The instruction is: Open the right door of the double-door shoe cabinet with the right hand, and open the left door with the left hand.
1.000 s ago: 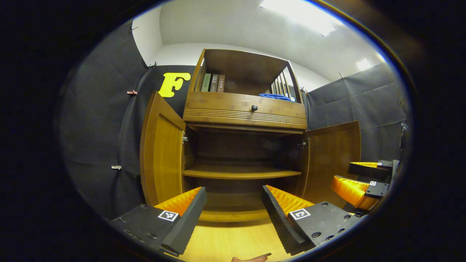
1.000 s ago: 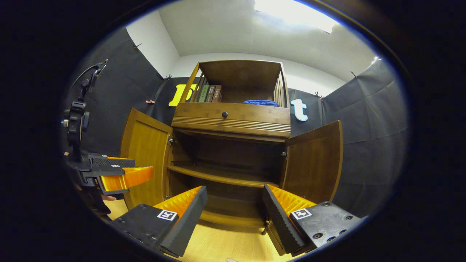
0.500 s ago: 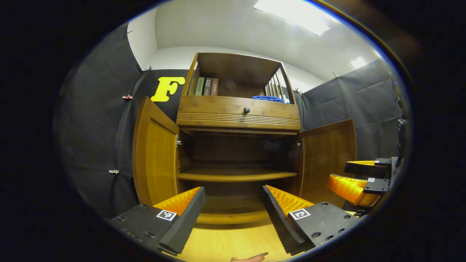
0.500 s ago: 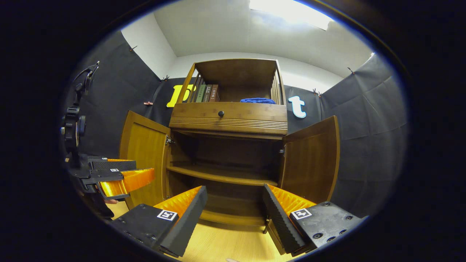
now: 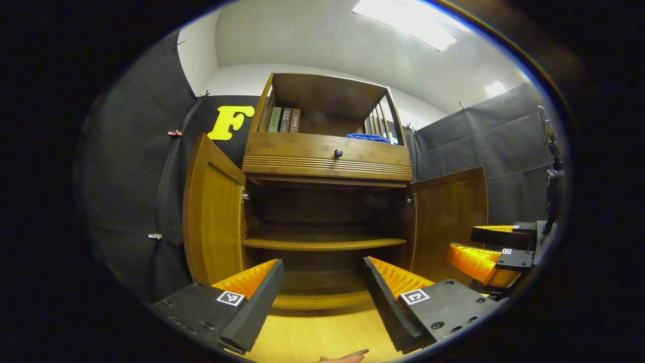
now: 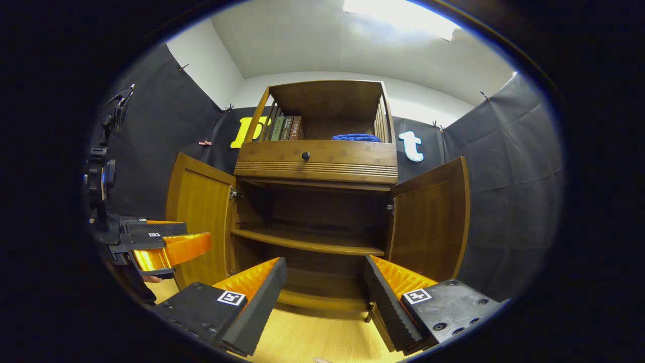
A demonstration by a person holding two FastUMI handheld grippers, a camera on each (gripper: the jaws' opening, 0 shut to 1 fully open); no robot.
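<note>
The wooden shoe cabinet (image 5: 327,161) (image 6: 317,166) stands straight ahead with both lower doors swung wide. Its left door (image 5: 211,217) (image 6: 199,217) and right door (image 5: 448,217) (image 6: 431,217) angle outward, baring a dark inside with one shelf (image 5: 322,243) (image 6: 307,243). My left gripper (image 5: 322,290) is open, a short way in front of the cabinet, holding nothing; it also appears at the left edge of the right gripper view (image 6: 161,241). My right gripper (image 6: 325,290) is open too, clear of the doors, and appears at the right of the left gripper view (image 5: 489,247).
A drawer with a round dark knob (image 5: 338,153) (image 6: 305,156) sits above the doors. The top shelf holds books (image 5: 283,120) (image 6: 287,128) and a blue cloth (image 5: 370,137) (image 6: 357,137). Pale wood floor (image 5: 322,335) lies under the grippers. A fingertip (image 5: 347,357) shows at the bottom edge.
Both grippers have drawn back slightly from the cabinet, which looks a little smaller and more centred. Both doors stayed open and both grippers stayed open.
</note>
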